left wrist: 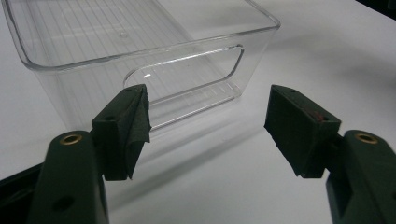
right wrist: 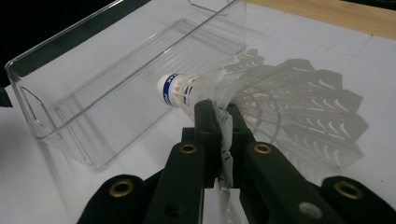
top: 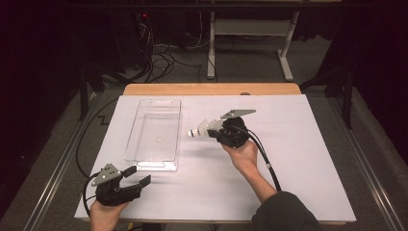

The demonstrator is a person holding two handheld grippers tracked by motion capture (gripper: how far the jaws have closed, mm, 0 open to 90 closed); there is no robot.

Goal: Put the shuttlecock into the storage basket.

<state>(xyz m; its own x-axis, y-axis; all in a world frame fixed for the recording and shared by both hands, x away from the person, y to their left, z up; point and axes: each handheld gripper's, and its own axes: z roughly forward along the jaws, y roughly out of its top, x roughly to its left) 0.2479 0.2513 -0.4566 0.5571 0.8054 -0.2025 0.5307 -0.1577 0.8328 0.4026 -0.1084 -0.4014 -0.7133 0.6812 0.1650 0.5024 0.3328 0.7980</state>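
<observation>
A white feather shuttlecock [top: 202, 129] with a blue band on its cork hangs above the table, just right of a clear plastic bin [top: 155, 134]. My right gripper [top: 217, 130] is shut on the shuttlecock's feather skirt [right wrist: 224, 126], and the cork [right wrist: 170, 88] points toward the bin's long wall [right wrist: 116, 98]. At the table's near left corner my left gripper [top: 136, 176] stands open with nothing between its pads [left wrist: 126, 126]. It faces the bin's near end wall [left wrist: 187, 74], which has a handle cutout.
The bin is empty and lies lengthwise on the white table cover [top: 298, 159]. A wooden table edge [top: 211, 89] runs along the far side. Beyond it are cables and a white desk frame [top: 284, 53] on the floor.
</observation>
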